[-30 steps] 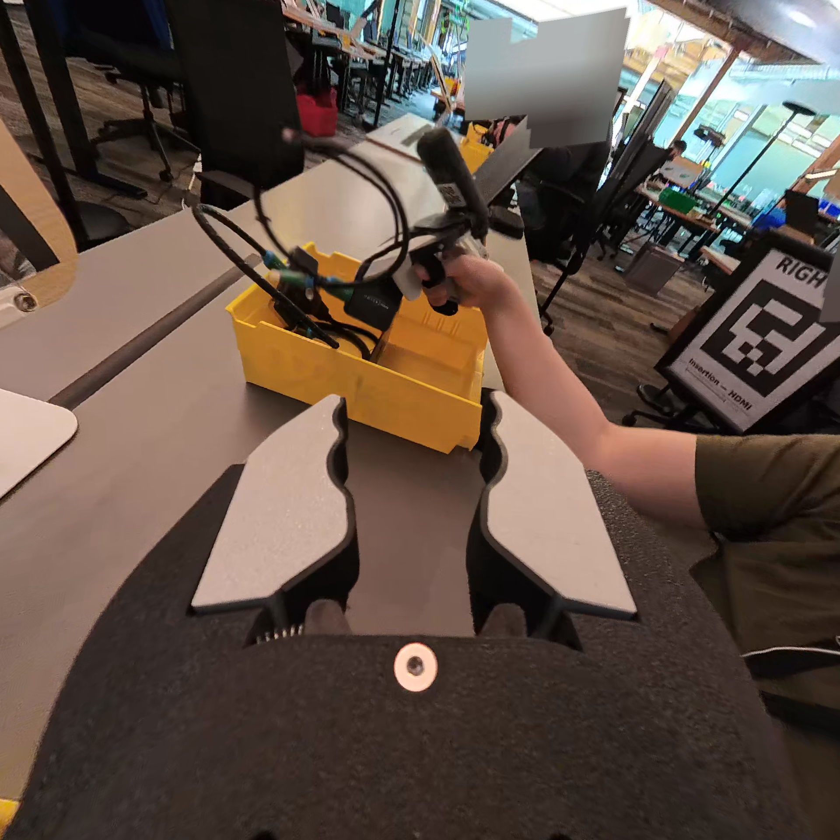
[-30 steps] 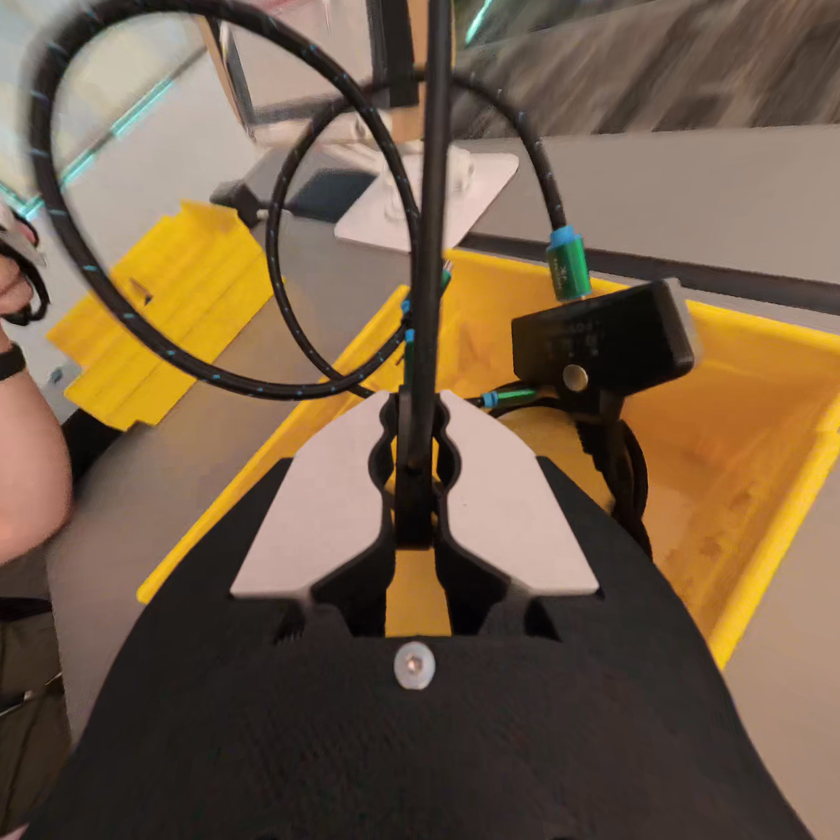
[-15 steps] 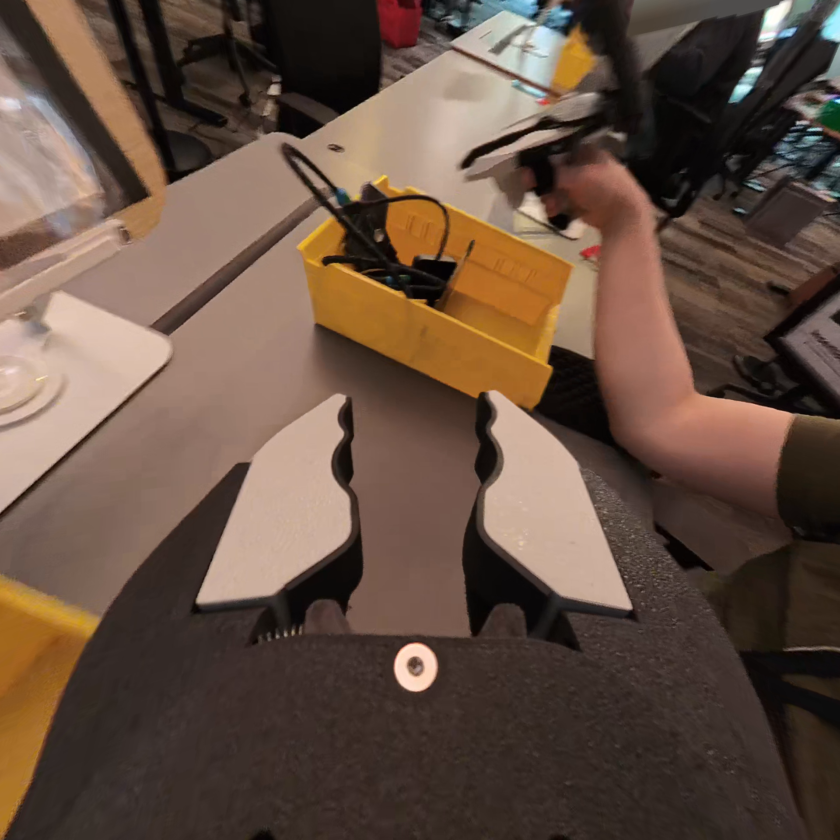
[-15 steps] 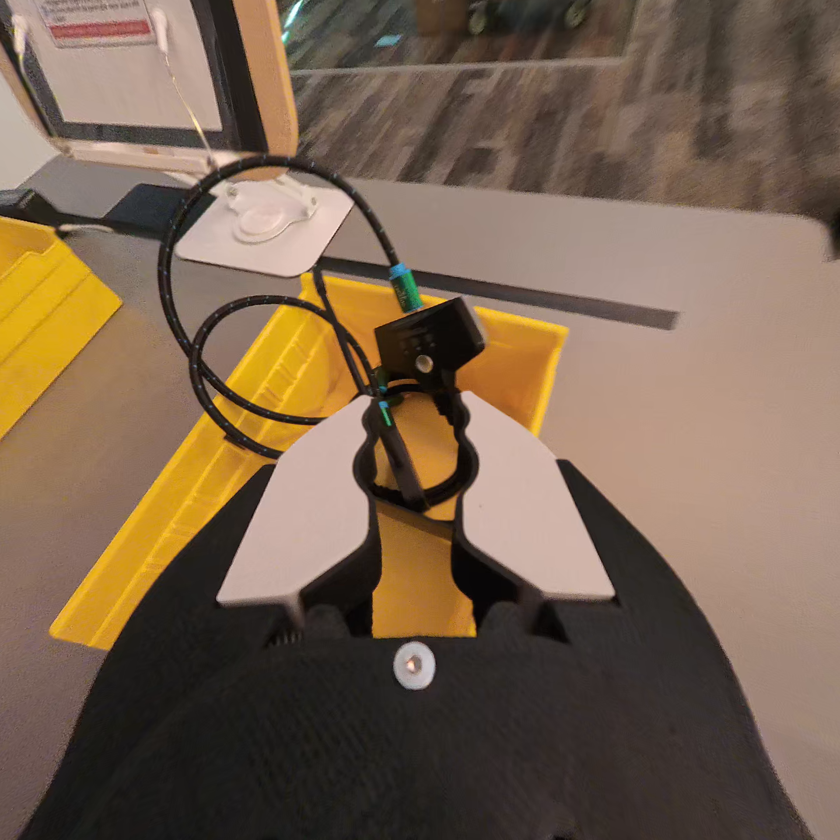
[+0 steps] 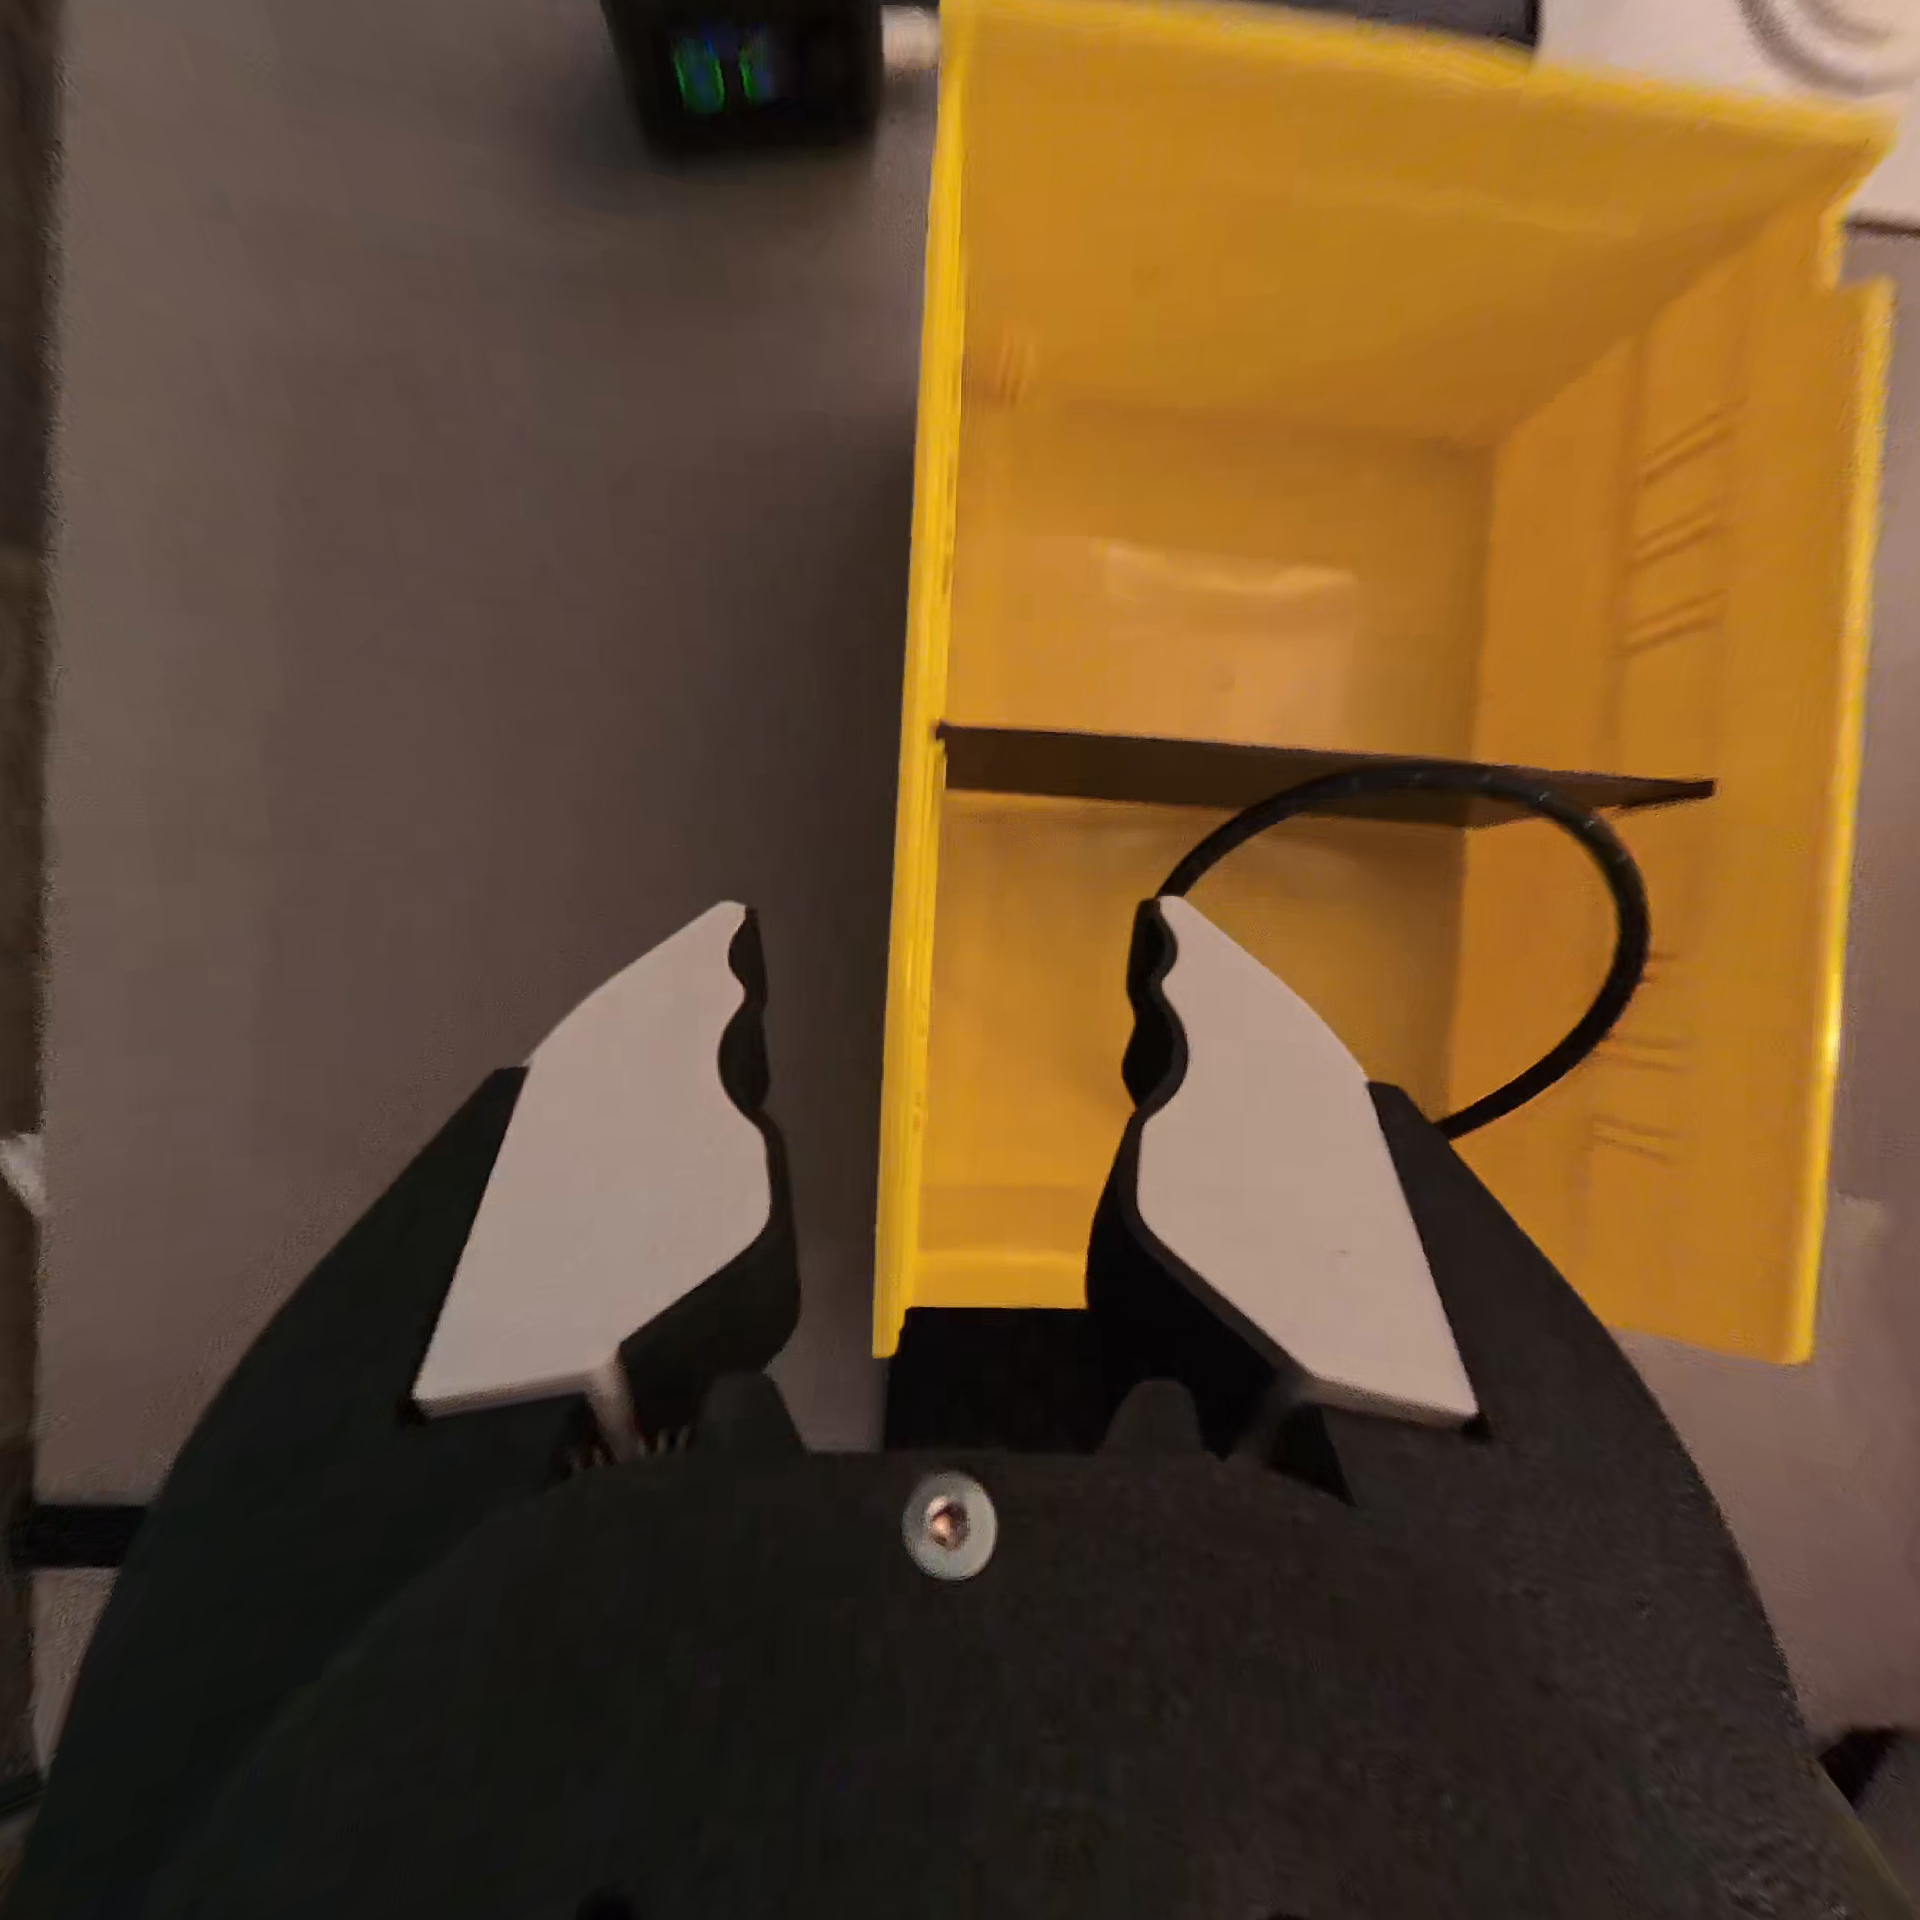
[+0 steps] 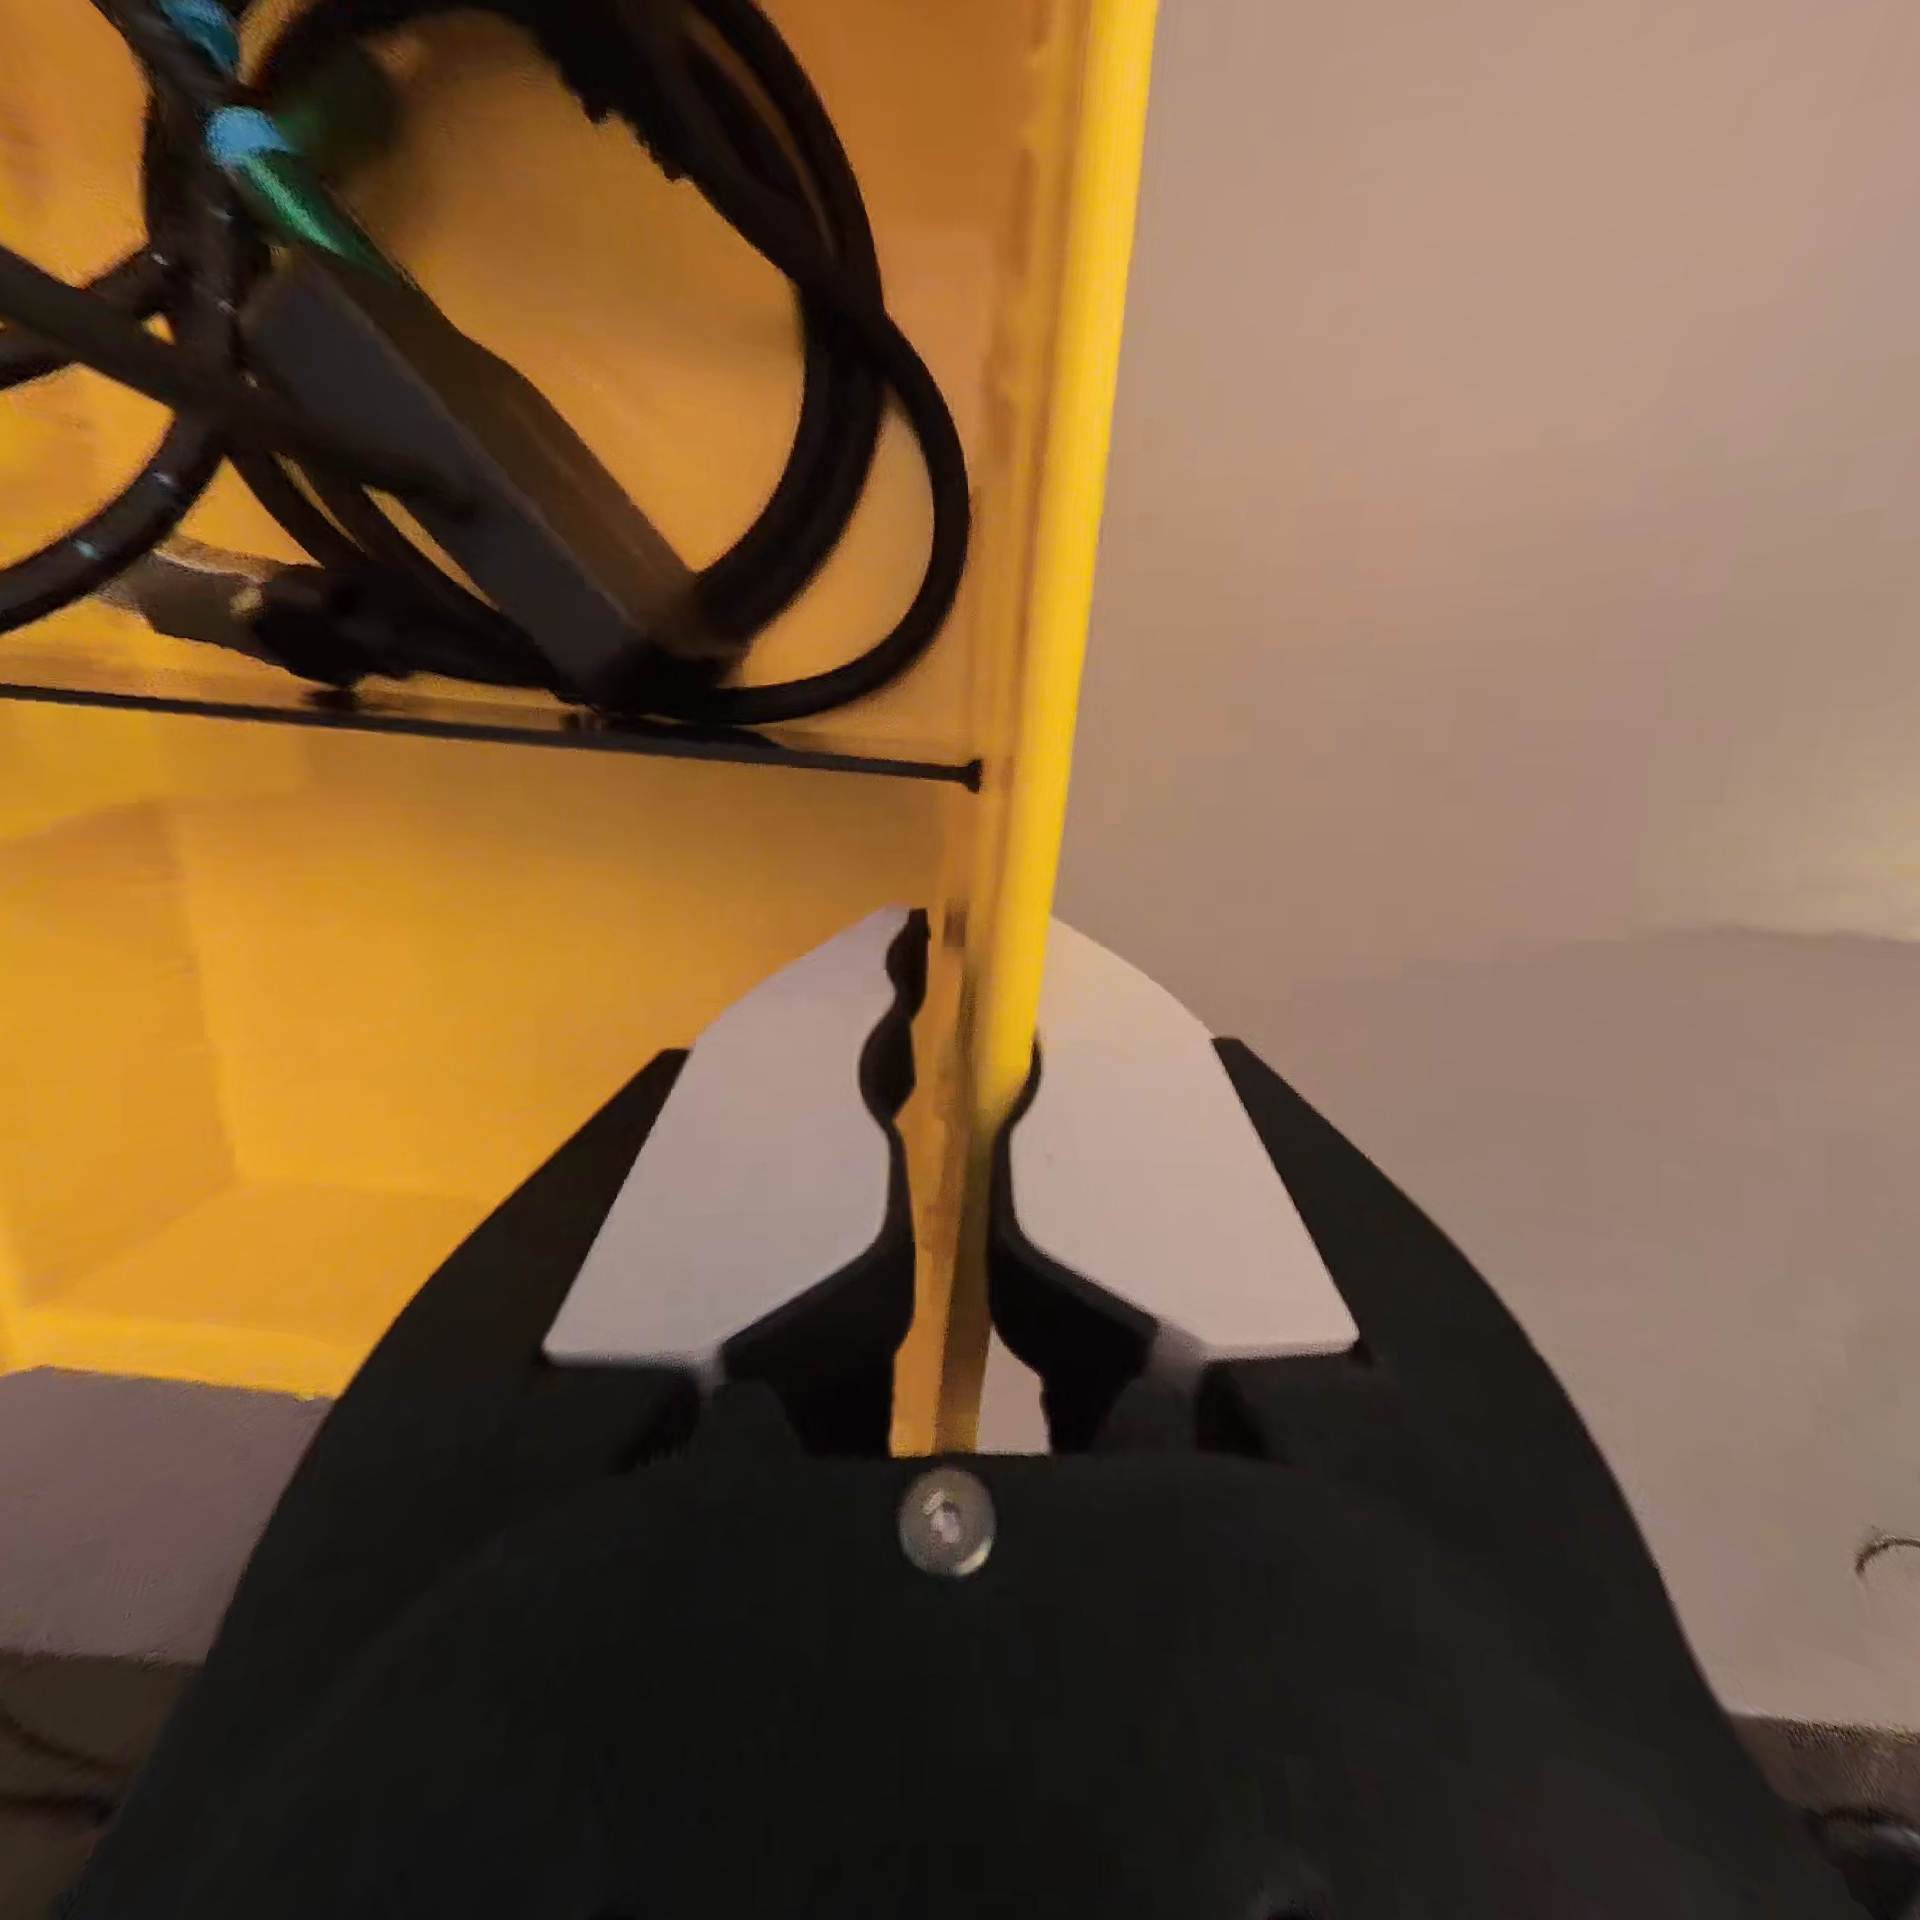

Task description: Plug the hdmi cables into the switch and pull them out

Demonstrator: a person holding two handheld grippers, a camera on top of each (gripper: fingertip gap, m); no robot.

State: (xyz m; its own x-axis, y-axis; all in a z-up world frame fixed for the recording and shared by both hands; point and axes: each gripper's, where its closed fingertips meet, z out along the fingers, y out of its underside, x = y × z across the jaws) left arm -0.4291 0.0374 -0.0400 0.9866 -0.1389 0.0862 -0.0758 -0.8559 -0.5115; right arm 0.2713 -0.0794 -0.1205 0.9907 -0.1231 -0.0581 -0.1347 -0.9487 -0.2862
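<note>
In the right wrist view a yellow bin (image 6: 1081,520) holds the black HDMI switch (image 6: 447,436) and coiled black cables (image 6: 894,436), one with a green and blue plug (image 6: 270,177), behind a black divider (image 6: 520,727). My right gripper (image 6: 977,935) is shut on this bin's right wall. In the left wrist view a second yellow bin (image 5: 1247,260) holds only a black cable loop (image 5: 1621,904) near its black divider (image 5: 1247,769). My left gripper (image 5: 945,935) is open, its fingers on either side of that bin's left wall.
The grey table (image 5: 416,623) lies left of the second bin. A small dark device with a green display (image 5: 743,73) stands at its far edge, and a white base (image 5: 1766,31) shows behind the bin. Grey table (image 6: 1455,520) lies right of the first bin. The left gripper's tips are roughly 70 centimetres from the right gripper's.
My right gripper let go of the cable, came down and shut on the bin's wall; the switch and cables now lie in the bin. My left gripper swung over to the second bin, still open.
</note>
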